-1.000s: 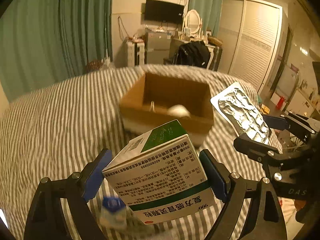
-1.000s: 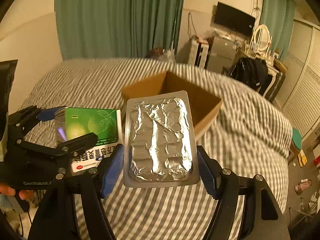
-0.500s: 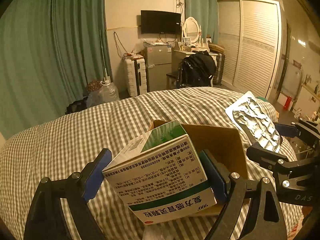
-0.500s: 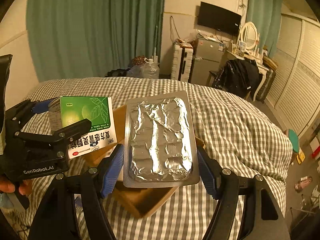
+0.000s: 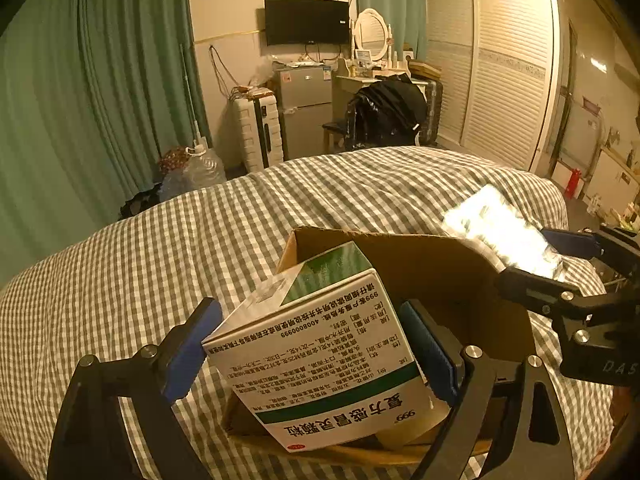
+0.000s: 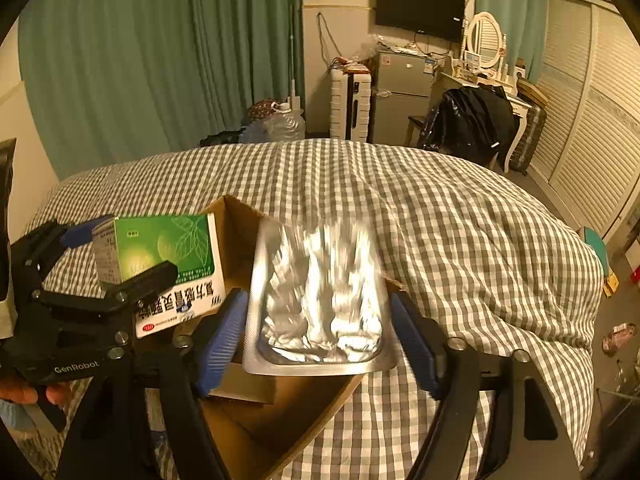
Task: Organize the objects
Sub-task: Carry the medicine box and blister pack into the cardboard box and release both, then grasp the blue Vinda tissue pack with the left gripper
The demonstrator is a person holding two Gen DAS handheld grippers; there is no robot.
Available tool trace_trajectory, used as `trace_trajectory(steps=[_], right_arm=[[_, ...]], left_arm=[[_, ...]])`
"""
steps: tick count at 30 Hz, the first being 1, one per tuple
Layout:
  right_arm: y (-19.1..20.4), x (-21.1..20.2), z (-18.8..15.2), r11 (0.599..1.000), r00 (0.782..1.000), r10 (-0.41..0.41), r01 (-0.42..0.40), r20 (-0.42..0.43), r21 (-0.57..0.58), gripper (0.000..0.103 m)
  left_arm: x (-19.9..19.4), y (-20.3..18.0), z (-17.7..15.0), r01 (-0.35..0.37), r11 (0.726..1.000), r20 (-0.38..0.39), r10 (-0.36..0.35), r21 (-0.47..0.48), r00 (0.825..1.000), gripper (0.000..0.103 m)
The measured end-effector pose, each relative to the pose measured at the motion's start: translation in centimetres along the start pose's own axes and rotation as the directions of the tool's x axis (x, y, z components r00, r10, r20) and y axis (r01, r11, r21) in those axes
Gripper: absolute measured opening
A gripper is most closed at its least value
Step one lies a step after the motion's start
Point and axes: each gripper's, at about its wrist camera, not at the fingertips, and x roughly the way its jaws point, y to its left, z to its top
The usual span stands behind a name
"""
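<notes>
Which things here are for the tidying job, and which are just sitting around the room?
For the job:
- medicine box, in the left gripper
- foil pill sheet, in the right gripper
- cardboard box on the bed

Just lying about:
- TV
- white suitcase
- black bag
- water jug

Left tongs (image 5: 312, 354) and right tongs (image 6: 320, 344): matte black angular frames, each with two arms tipped by blue ribbed pads (image 6: 218, 342). Silver screw heads (image 5: 472, 350) mark the joints. White lettering "GenRobot" (image 6: 76, 369) is printed on the left body; "DAS" shows on the right. A hand (image 6: 24, 394) grips the left handle.
</notes>
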Motion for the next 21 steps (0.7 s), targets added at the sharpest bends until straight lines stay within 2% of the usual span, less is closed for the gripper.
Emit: trace_trajectory(steps=[1, 3, 9, 15, 21], right_arm=[[0.0, -0.4, -0.2, 1.0, 1.0, -0.006, 0.006, 0.008, 0.007, 0.086], [-0.4, -1.3, -0.3, 1.0, 1.0, -0.01, 0.009, 0.027, 0.025, 0.088], [-0.7, -5.5, -0.9, 0.999, 0.998, -0.025, 0.023, 0.061, 0.035, 0.089], [-0.1, -12.1, -1.4, 0.999, 0.992, -0.036, 0.033, 0.124, 0.03, 0.09], [1.3, -19.6, -3.2, 0.999, 0.982, -0.038, 0.034, 0.186, 0.028, 0.092]], left_arm=[[0.0, 0.0, 0.1, -0.002, 1.0, -0.002, 0.002, -0.004, 1.0, 0.098], [-0.6, -0.1, 0.1, -0.016, 1.0, 0.001, 0.016, -0.009, 1.0, 0.103], [-4.2, -0.3, -0.1, -0.054, 0.999, 0.027, 0.054, -0.005, 0.998, 0.103], [-10.8, -0.4, -0.6, -0.08, 0.996, 0.072, 0.083, -0.032, 0.994, 0.103], [-18.6, -1.2, -1.8, -0.123, 0.991, 0.138, 0.129, -0.055, 0.982, 0.103]])
